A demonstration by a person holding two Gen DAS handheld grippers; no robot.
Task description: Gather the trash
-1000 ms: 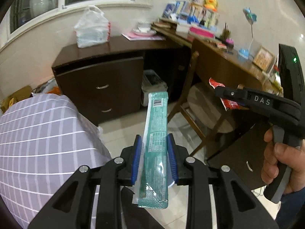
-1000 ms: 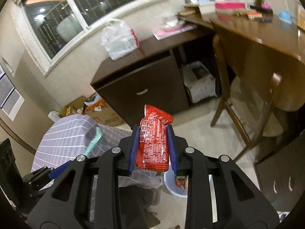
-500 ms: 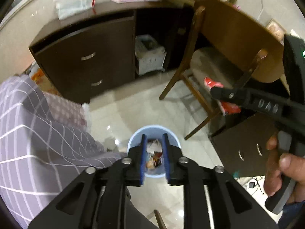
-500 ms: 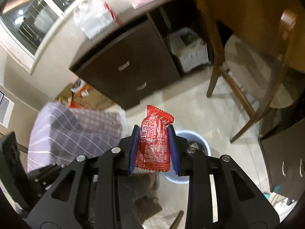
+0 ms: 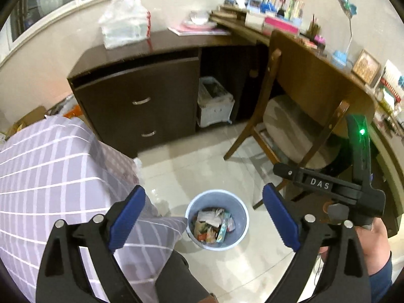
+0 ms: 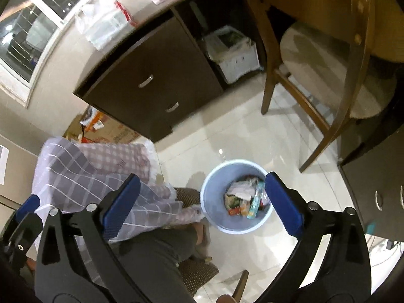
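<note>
A light blue trash bin (image 5: 237, 208) stands on the tiled floor, holding several wrappers, among them a long teal wrapper (image 5: 222, 228) and red and orange packets. It also shows in the right wrist view (image 6: 214, 184), with the teal wrapper (image 6: 255, 202) inside. My left gripper (image 5: 203, 217) is open and empty, high above the bin. My right gripper (image 6: 202, 202) is open and empty, also above the bin. The right gripper's body (image 5: 328, 184) shows at the right of the left wrist view.
A dark drawer cabinet (image 5: 141, 101) stands behind, with a white plastic bag (image 5: 125, 22) on top. A wooden chair (image 5: 290, 126) sits under the cluttered desk (image 5: 315, 60). A white basket (image 5: 214, 103) stands between them. A purple checked cloth (image 5: 50, 176) lies left.
Both grippers have opened. The teal wrapper left my left gripper and the red wrapper left my right gripper; the teal one lies in the bin.
</note>
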